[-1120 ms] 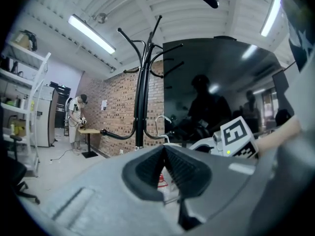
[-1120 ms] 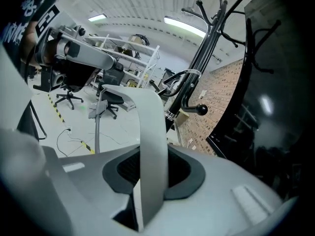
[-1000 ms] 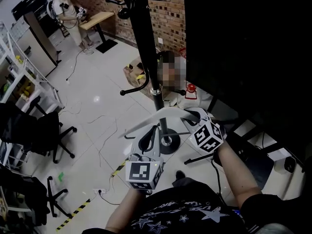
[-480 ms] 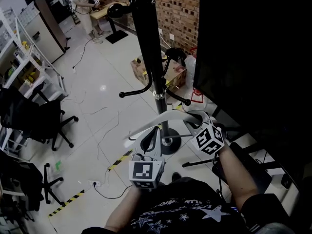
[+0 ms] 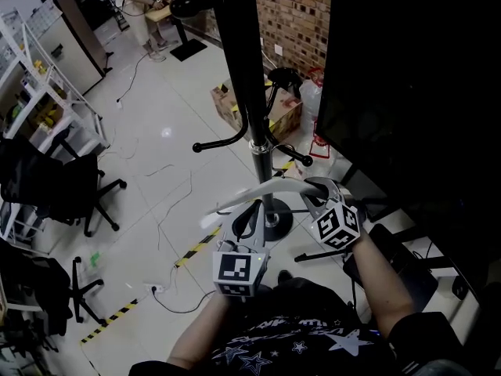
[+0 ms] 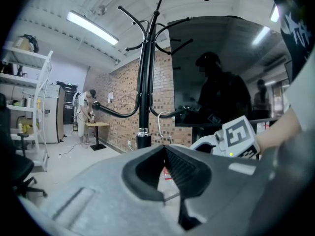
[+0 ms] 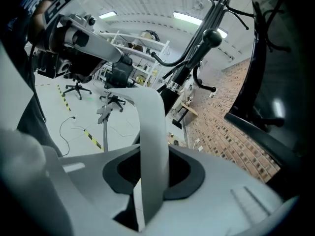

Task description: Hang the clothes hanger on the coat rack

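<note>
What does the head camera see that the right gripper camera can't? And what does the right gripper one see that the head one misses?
Only the head view shows the round base under the coat rack and the right gripper's marker cube. Only the right gripper view shows the ceiling lights and, up close, its jaws shut on the white clothes hanger. Both show the coat rack, the hanger, the brick wall, the striped floor tape and an office chair.

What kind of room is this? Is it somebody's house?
Probably a workshop or lab, not a house: rolling office chairs, white metal shelves, and striped tape stuck on the tiled floor.
</note>
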